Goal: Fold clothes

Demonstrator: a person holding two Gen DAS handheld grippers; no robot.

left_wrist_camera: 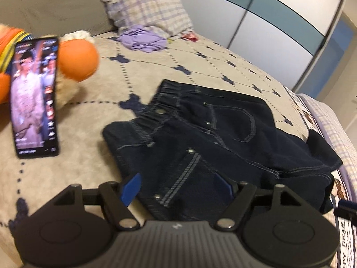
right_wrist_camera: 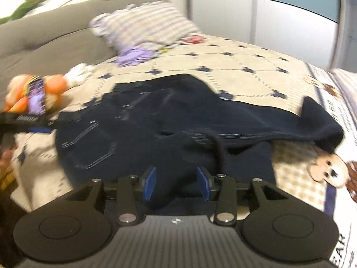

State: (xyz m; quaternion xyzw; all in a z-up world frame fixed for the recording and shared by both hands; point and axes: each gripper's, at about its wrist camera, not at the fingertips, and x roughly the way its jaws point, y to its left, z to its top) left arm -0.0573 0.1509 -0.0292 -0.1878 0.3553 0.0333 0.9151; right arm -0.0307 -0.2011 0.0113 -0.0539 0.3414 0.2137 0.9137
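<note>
Grippers, left (left_wrist_camera: 178, 189) and right (right_wrist_camera: 176, 183), apparently open above jeans (left_wrist_camera: 212, 134)

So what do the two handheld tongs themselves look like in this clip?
Both look alike. The left tongs and right tongs each have a matte black ribbed body with a small white mark, two round black discs at the sides, black linkage arms with silver pivot pins, and flat blue pads on the fingers. No cables or sleeves show.

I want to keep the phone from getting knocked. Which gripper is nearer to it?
Left. The left gripper hovers over the jeans, with the phone propped just beyond on its left. The right gripper is farther along the jeans, and the phone looks small and distant from it.
</note>
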